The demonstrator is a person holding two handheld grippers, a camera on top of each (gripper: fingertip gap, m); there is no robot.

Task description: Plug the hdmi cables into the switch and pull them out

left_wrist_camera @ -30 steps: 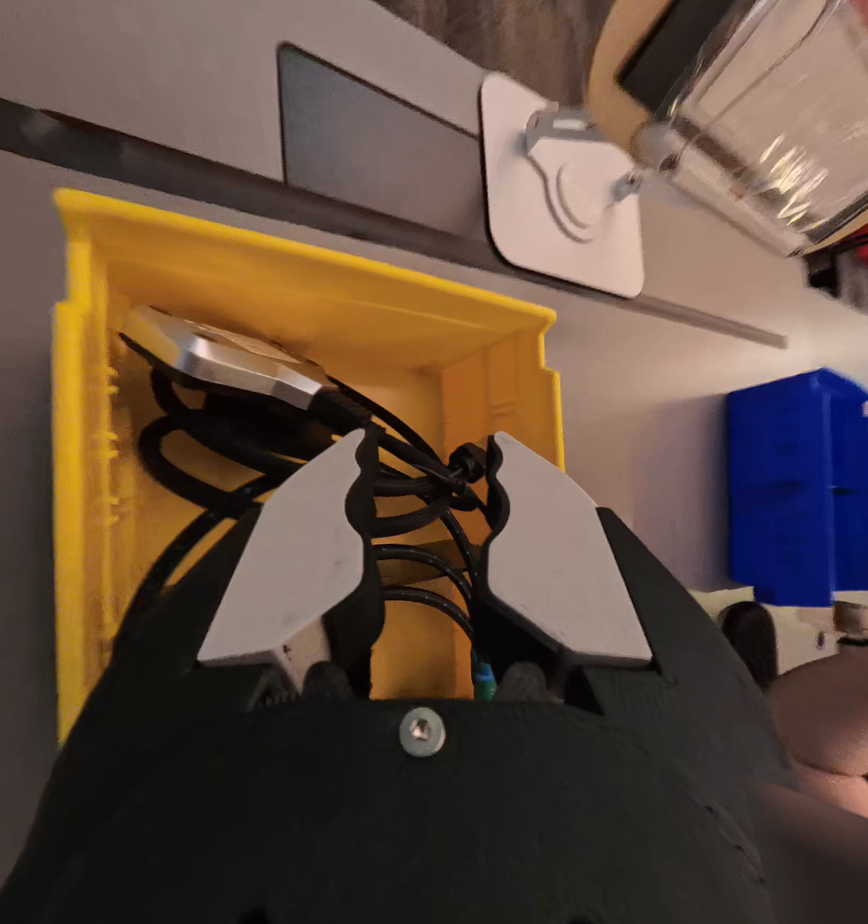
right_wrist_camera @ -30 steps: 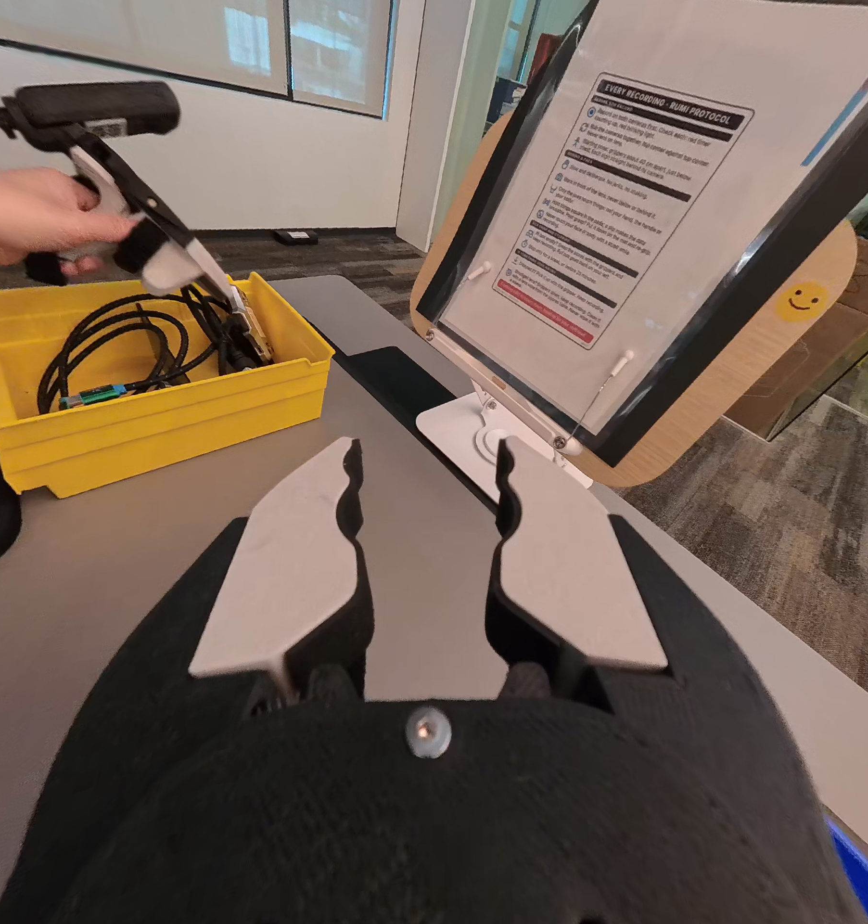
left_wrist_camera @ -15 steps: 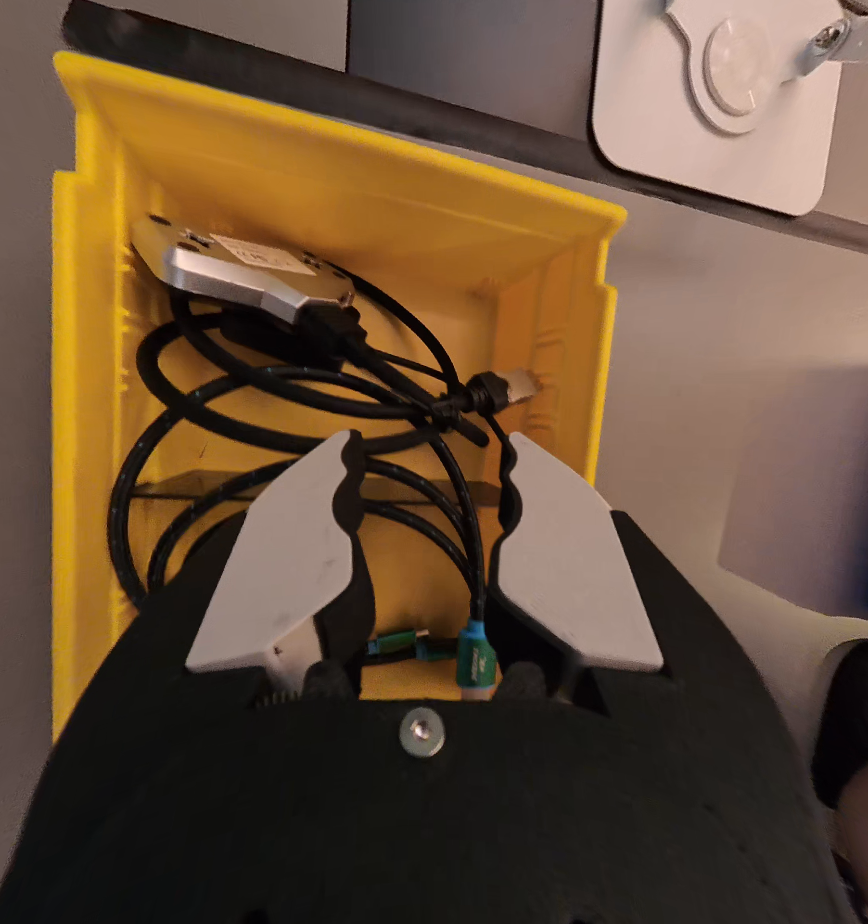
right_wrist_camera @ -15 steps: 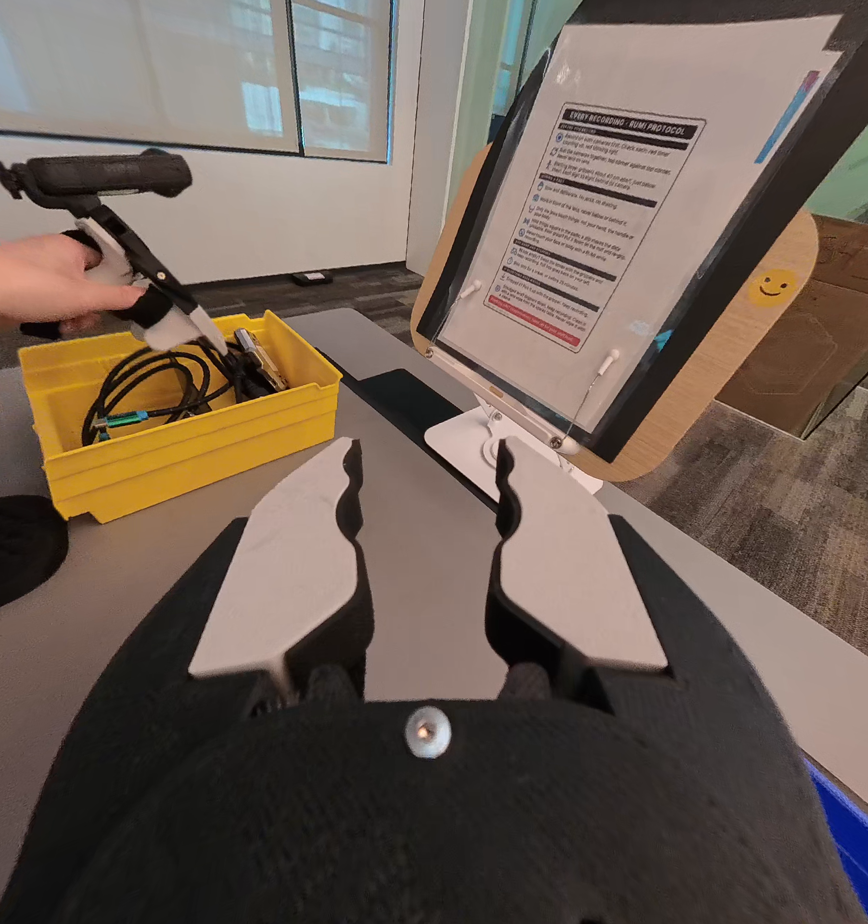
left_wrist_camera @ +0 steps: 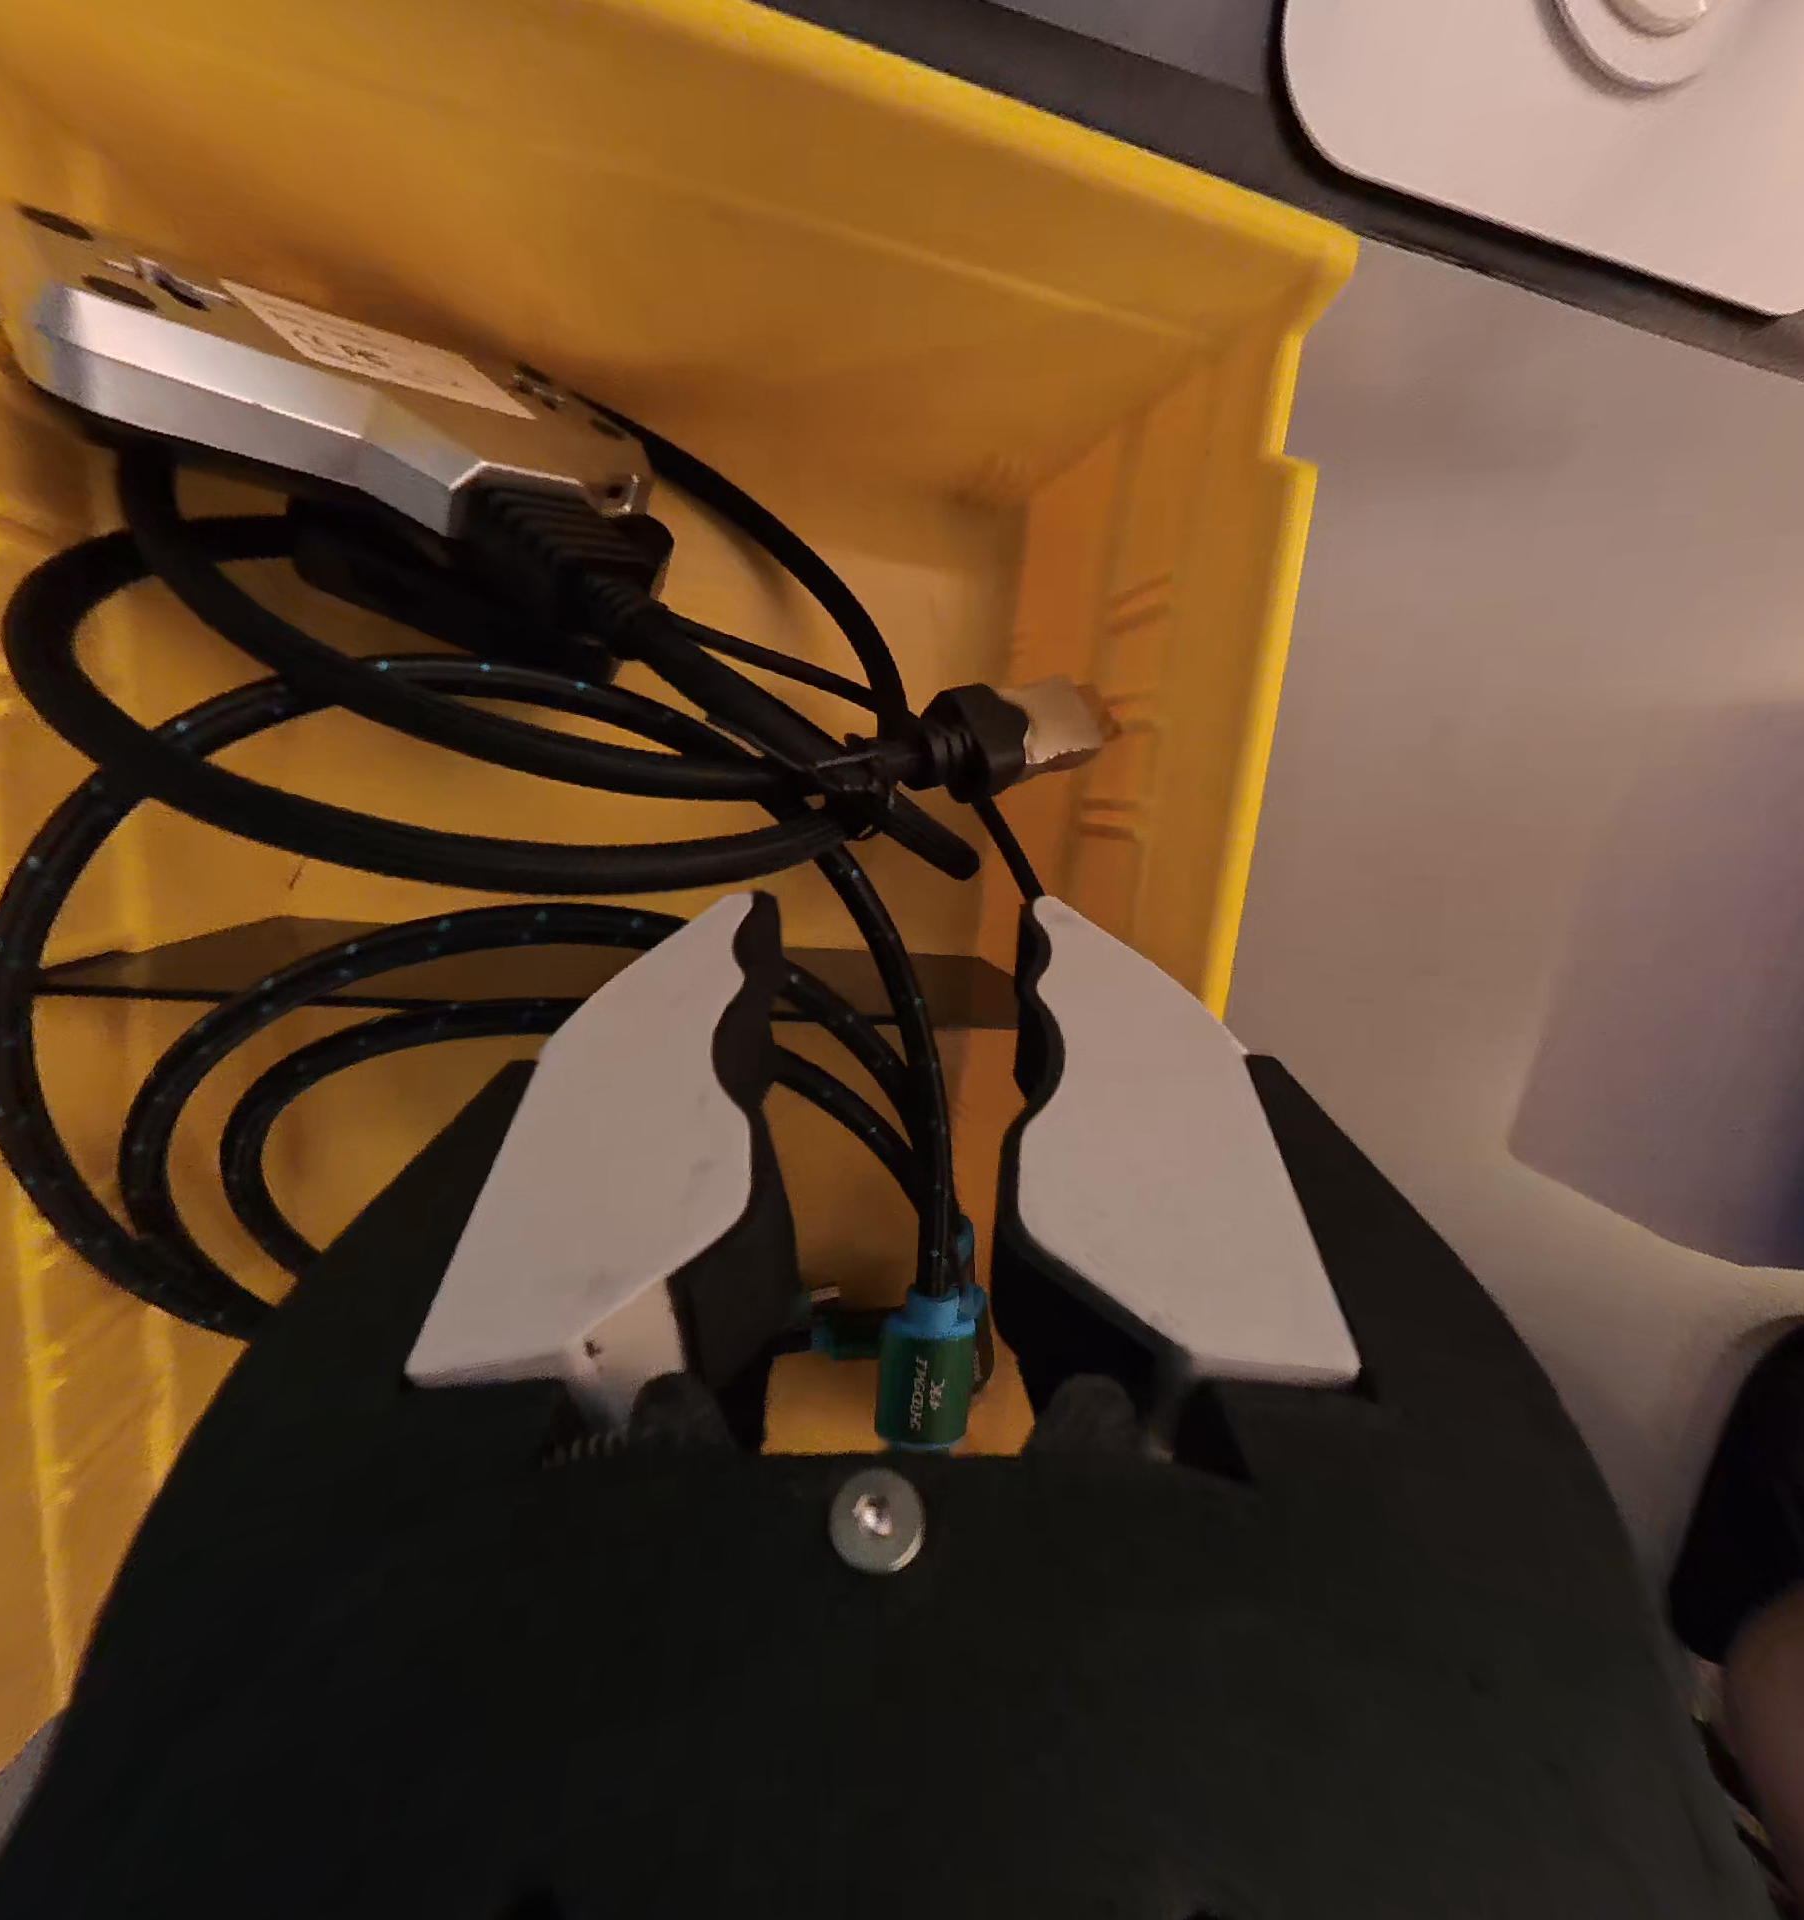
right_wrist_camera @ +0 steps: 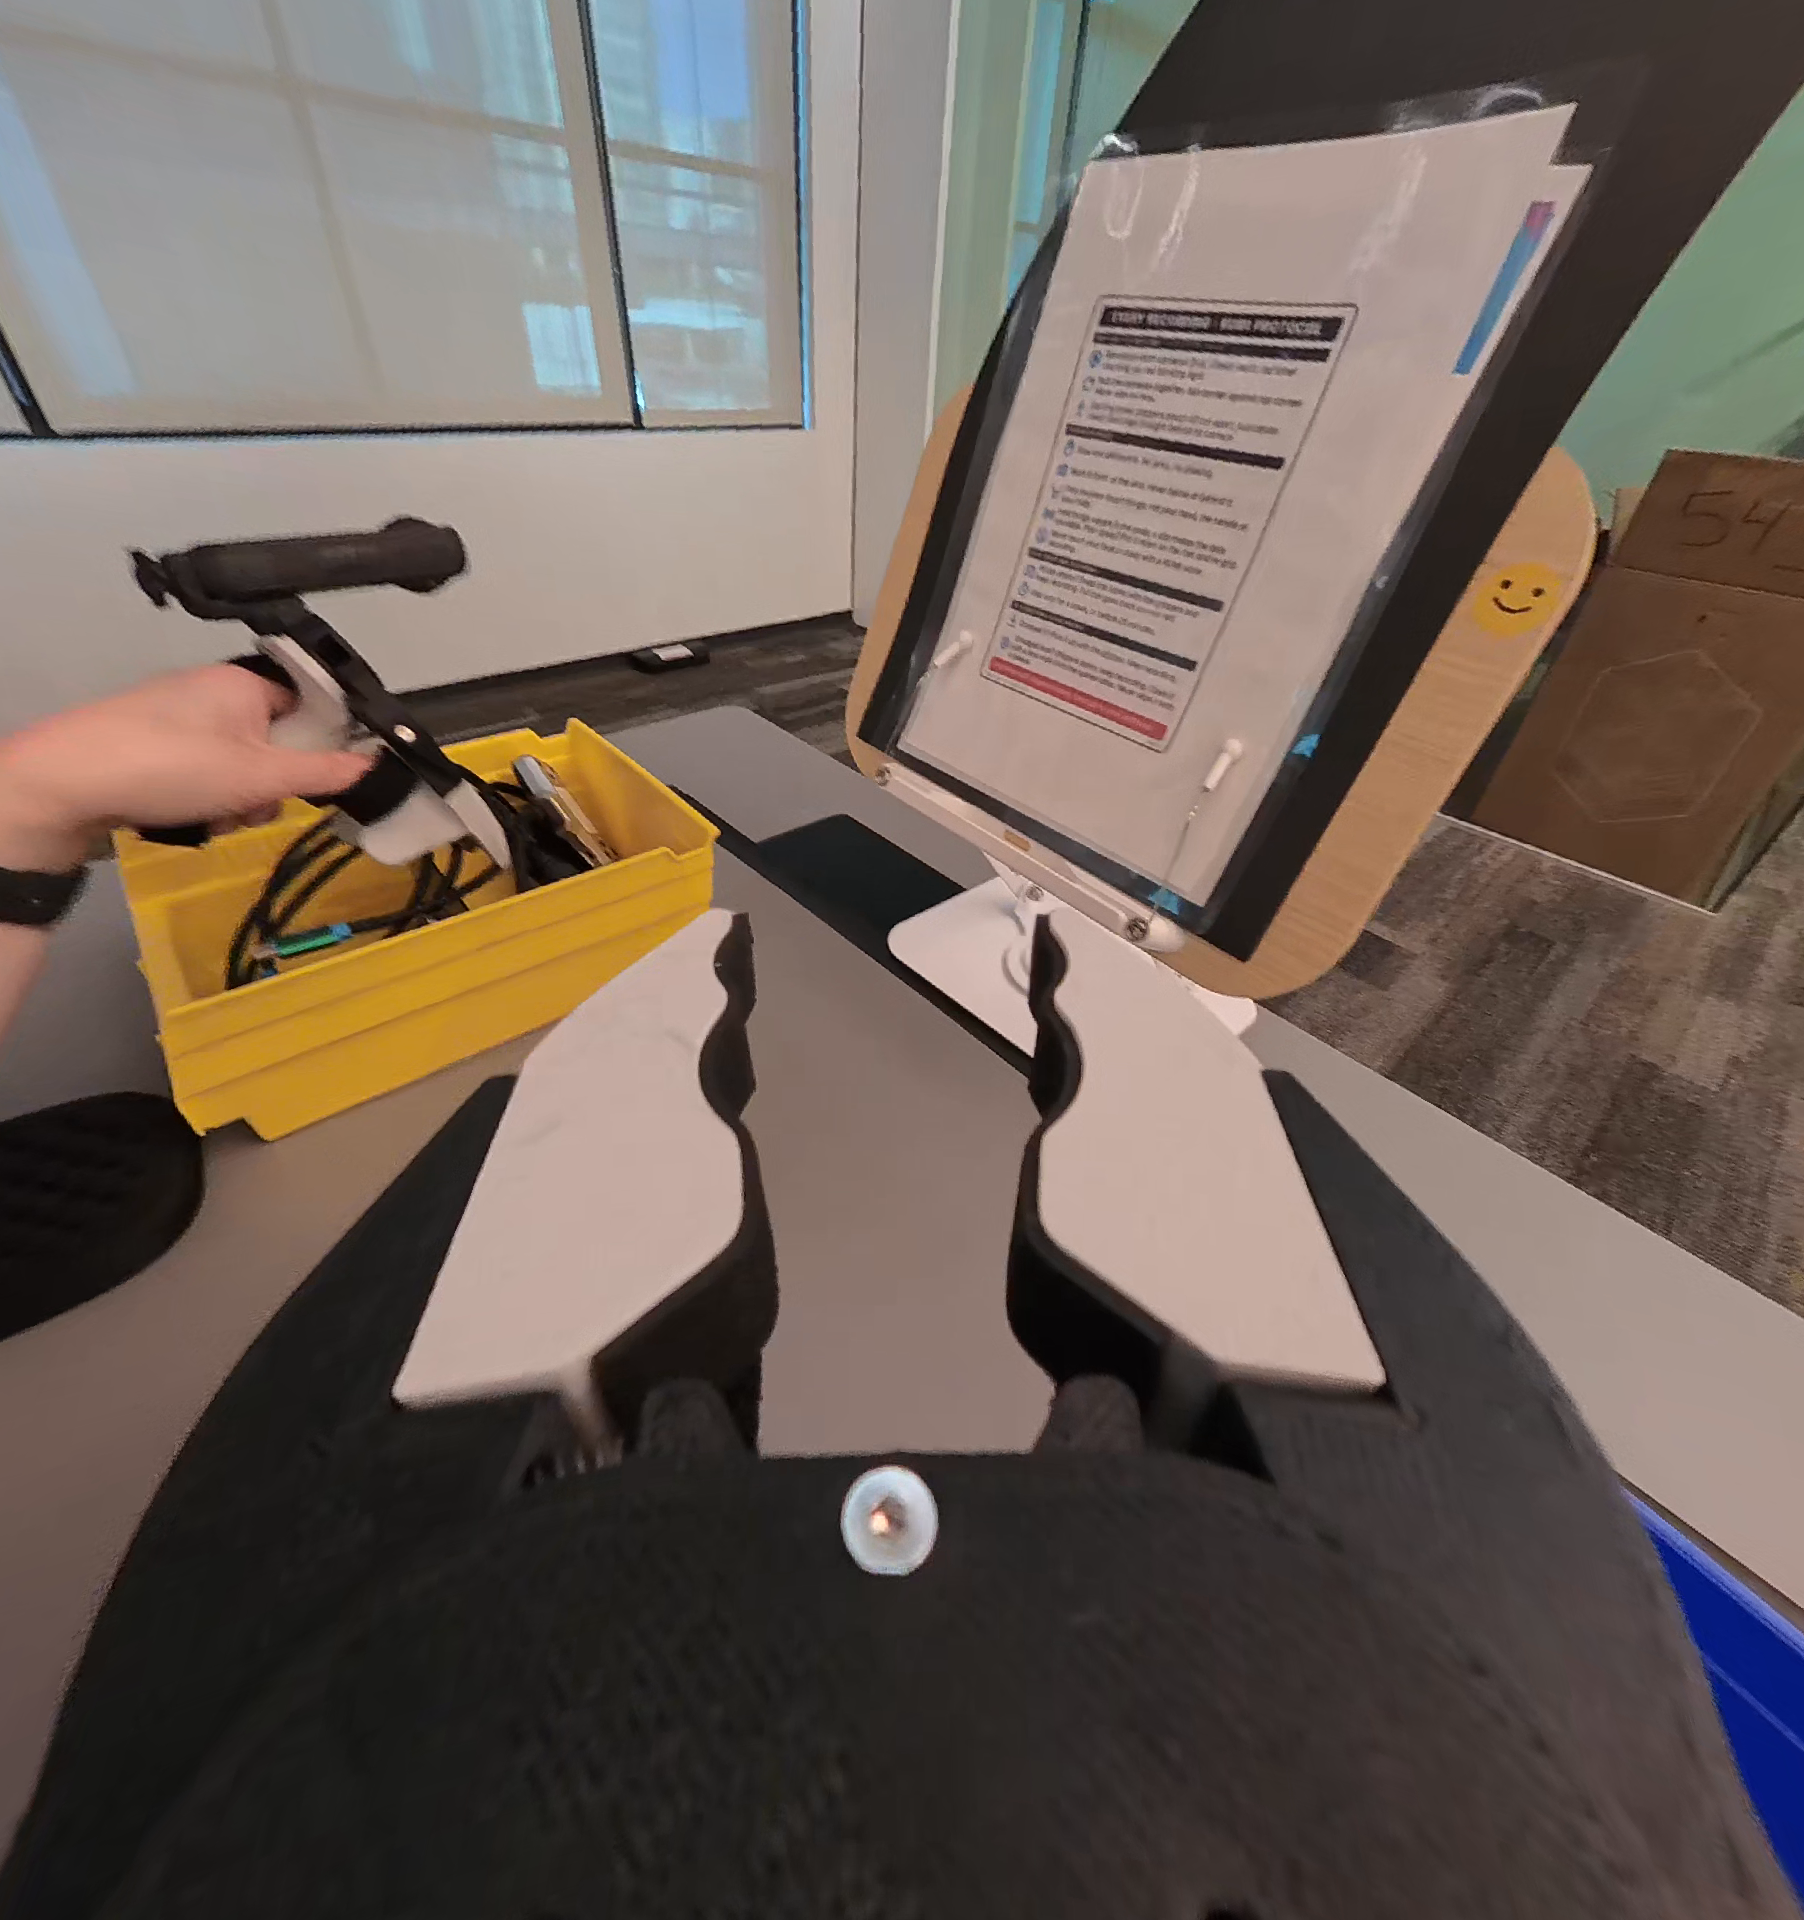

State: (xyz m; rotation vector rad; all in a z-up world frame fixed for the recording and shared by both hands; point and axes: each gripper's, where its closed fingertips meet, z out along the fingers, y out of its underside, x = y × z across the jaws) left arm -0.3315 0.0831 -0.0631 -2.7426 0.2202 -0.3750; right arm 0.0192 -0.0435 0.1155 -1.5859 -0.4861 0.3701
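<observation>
A yellow bin (left_wrist_camera: pixel 669 208) holds a silver HDMI switch (left_wrist_camera: pixel 285 405) leaning against its far left corner, with black braided cables (left_wrist_camera: pixel 358 748) coiled below it. One cable plug with a bare metal end (left_wrist_camera: pixel 1043 722) lies near the bin's right wall. A green plug (left_wrist_camera: pixel 913 1392) sits between my fingers near their base. My left gripper (left_wrist_camera: pixel 893 914) is open and held over the cables inside the bin. In the right wrist view the bin (right_wrist_camera: pixel 430 987) stands at the left with the left gripper (right_wrist_camera: pixel 451 831) dipped in it. My right gripper (right_wrist_camera: pixel 893 930) is open and empty over the grey table (right_wrist_camera: pixel 877 1195).
A document stand (right_wrist_camera: pixel 1189 520) on a white base (right_wrist_camera: pixel 971 935) stands behind the right gripper; the base also shows in the left wrist view (left_wrist_camera: pixel 1563 135). A black pad (right_wrist_camera: pixel 46 1205) lies left of the bin. A blue bin edge (right_wrist_camera: pixel 1771 1704) is at the lower right.
My left gripper has moved down and closer into the yellow bin, still open. My right gripper has tilted upward slightly and stayed open over the table.
</observation>
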